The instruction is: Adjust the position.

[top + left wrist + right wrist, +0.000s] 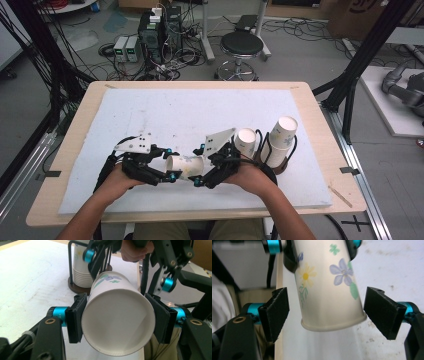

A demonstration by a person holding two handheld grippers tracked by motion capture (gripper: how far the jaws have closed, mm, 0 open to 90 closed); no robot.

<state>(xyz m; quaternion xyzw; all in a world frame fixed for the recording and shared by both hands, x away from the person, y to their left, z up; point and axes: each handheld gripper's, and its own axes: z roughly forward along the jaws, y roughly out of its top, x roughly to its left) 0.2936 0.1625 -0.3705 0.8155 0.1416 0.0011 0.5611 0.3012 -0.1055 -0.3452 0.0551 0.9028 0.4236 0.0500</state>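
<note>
Paper cup [184, 166], lying on its side above the front part of the white foam board [165, 110], spans the gap between the two hand-held grippers. The left gripper [116, 321] has its two black pads pressed against the cup's wall near one end, one pad on each side, so it holds the cup clear of the board; in the left gripper view that end of the cup faces the camera as a round white disc with a raised edge. The right gripper [329, 312] stands with its jaws wide: in the right gripper view its pads flank the cup's other end, with a visible gap on both sides and no contact. In the high view the left gripper [167, 164] and right gripper [200, 165] meet head-on over the cup.

Behind the right gripper, near the board's right edge, a stack of cups [281, 140] stands tilted in a black wire holder [290, 150] with a round brown base; a further cup [245, 141] shows just to its left. The board's middle and far portions lie bare, offering open room; its front edge runs close below the hands, and the wooden table [320, 130] borders it on all sides.

The cup is smooth white paper, tapered, printed with blue, yellow and green flowers. The pads are matte black and ribbed, on turquoise metal pins. The board's surface is grainy and lightly stained.
</note>
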